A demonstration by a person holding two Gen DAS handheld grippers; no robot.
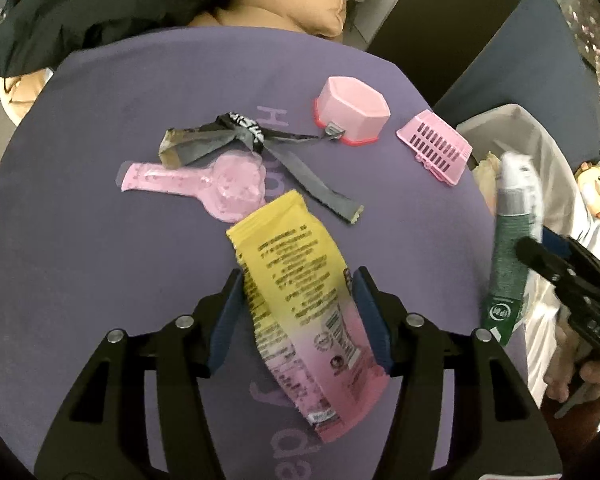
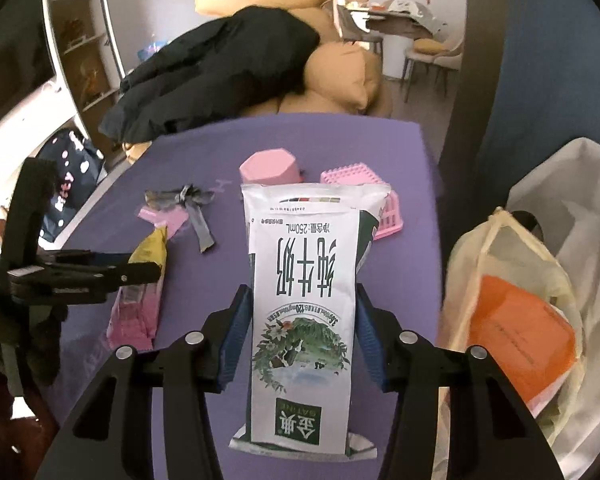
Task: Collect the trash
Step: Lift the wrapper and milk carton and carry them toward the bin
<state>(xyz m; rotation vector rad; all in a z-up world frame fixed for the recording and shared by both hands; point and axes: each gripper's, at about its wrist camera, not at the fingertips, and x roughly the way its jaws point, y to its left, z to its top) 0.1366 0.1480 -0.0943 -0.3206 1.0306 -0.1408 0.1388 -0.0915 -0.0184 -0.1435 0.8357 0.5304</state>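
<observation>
My left gripper (image 1: 298,312) is shut on a yellow and pink snack wrapper (image 1: 300,304), which it holds over the purple table (image 1: 100,280). My right gripper (image 2: 298,332) is shut on a white and green milk carton (image 2: 304,320) and holds it above the table's right part. The carton also shows in the left wrist view (image 1: 512,240), beside a white trash bag (image 1: 540,152). A dark grey torn wrapper (image 1: 236,140) and a pink flat wrapper (image 1: 204,182) lie on the table further back.
An upturned pink cup (image 1: 352,110) and a small pink basket (image 1: 436,148) stand at the table's far right. The trash bag (image 2: 540,300) holds an orange packet (image 2: 520,332). A black jacket (image 2: 220,76) lies on a tan sofa behind the table.
</observation>
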